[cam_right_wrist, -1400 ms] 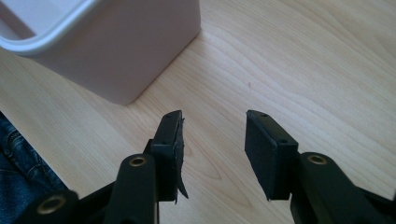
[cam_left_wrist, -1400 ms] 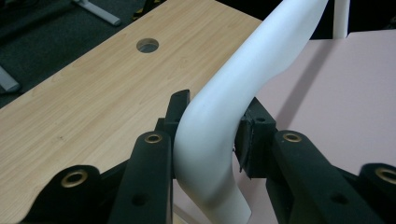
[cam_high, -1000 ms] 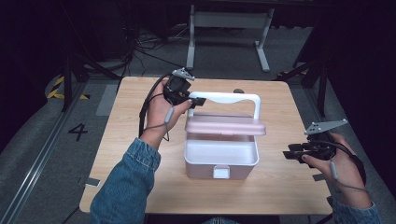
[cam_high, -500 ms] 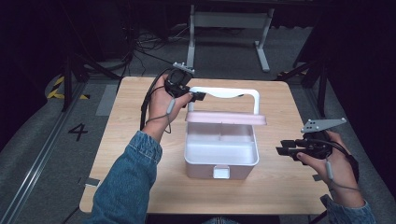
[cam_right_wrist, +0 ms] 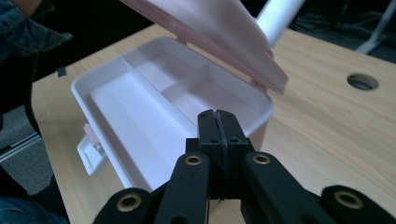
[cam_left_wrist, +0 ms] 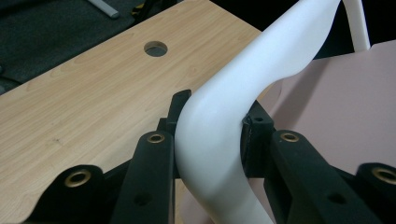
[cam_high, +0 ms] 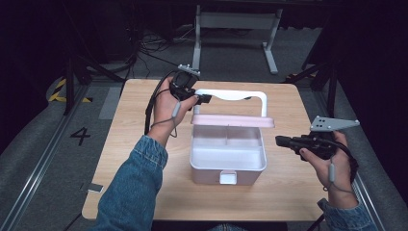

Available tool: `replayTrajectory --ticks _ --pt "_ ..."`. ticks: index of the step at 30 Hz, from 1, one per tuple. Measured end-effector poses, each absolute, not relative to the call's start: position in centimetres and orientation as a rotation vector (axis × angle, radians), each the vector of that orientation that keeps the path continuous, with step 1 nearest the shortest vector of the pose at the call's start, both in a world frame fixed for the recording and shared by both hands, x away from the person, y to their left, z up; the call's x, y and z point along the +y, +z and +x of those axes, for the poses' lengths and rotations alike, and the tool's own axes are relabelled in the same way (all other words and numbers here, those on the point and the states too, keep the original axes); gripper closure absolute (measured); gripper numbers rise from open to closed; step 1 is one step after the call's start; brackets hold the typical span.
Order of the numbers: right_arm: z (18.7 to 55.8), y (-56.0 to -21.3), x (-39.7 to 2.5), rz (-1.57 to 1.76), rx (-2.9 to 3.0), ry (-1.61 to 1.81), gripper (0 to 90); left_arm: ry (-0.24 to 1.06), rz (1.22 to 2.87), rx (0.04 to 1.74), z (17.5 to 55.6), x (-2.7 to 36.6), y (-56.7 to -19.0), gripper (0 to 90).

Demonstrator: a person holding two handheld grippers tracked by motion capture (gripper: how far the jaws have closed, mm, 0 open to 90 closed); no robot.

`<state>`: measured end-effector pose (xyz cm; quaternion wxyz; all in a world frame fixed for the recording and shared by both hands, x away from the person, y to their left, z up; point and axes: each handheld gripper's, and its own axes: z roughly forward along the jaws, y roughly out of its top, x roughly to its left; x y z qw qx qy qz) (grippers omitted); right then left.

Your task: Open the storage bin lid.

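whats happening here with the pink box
A person works two hand-held grippers at a wooden table. The left gripper is shut on the white handle of the pink box, and the lid is raised, showing a bare, divided inside. The right gripper hovers to the box's right with its fingers shut on nothing.

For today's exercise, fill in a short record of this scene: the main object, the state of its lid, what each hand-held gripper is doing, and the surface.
Main object: pink storage box, inside bare
Lid: pink lid raised, with white handle
Left hand-held gripper: shut on the white handle's corner
Right hand-held gripper: shut, holding nothing, right of the box, apart from it
Front latch: undone
Surface: wooden table
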<state>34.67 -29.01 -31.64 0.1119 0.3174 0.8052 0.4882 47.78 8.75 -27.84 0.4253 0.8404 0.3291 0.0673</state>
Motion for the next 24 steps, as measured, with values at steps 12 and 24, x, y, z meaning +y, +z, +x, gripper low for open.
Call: replayTrajectory --ticks 12,24 --pt "35.9 -31.1 -26.9 0.844 2.277 1.606 90.0 0.156 2.071 0.833 47.9 8.9 -28.1 71.5" --pt "36.1 -31.0 -26.4 0.808 2.255 1.621 90.0 0.225 2.048 0.82 46.3 9.9 -27.9 52.0"
